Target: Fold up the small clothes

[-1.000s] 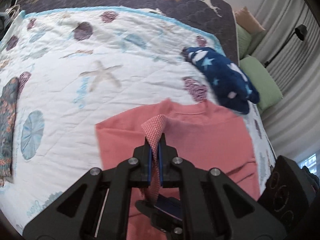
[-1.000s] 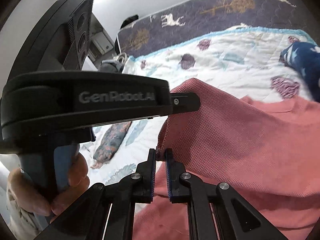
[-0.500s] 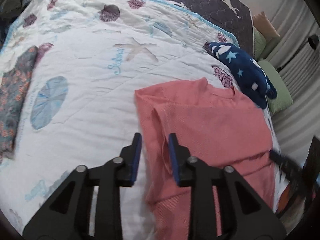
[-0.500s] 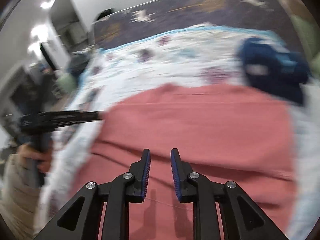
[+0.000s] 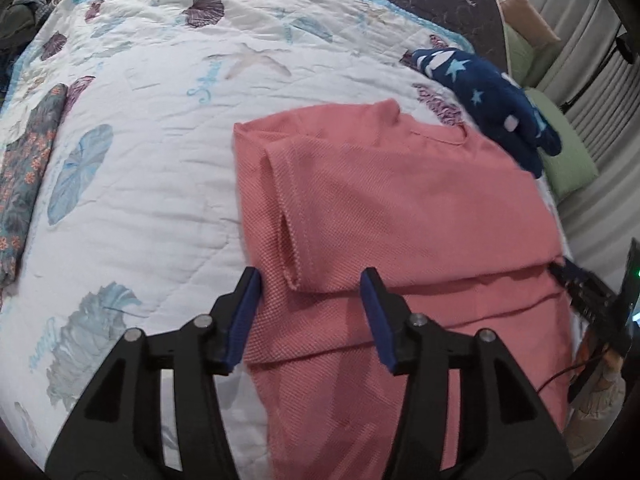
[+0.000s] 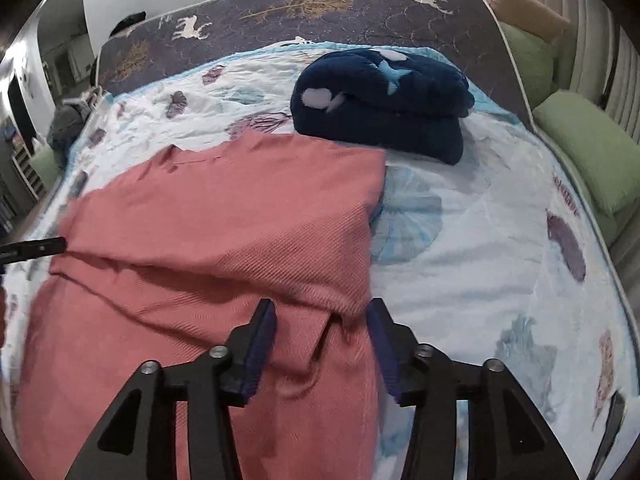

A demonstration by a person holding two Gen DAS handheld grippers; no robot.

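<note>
A salmon-pink shirt [image 5: 384, 208] lies spread on the white seashell quilt [image 5: 152, 128], its sleeve folded in over the body and a fold line across the lower part. My left gripper [image 5: 310, 286] hovers over the shirt's left edge, its jaws opening, with cloth below them but nothing pinched. In the right wrist view the same shirt [image 6: 224, 216] fills the left half. My right gripper [image 6: 322, 318] stands over the shirt's right edge, jaws opening, pads clear of the fabric. The other gripper's fingertip [image 6: 36, 249] shows at the far left.
A folded navy blanket with stars [image 6: 384, 104] lies just beyond the shirt. A folded floral garment [image 5: 24, 176] rests at the quilt's left edge. Green pillows [image 6: 592, 148] line the right side of the bed. A dark deer-print cover [image 6: 320, 12] spans the far end.
Both grippers were shut on the shirt's cloth a second ago and have let it go and opened. The shirt now lies flat with its sleeve folded in; the right gripper swung over to the right edge.
</note>
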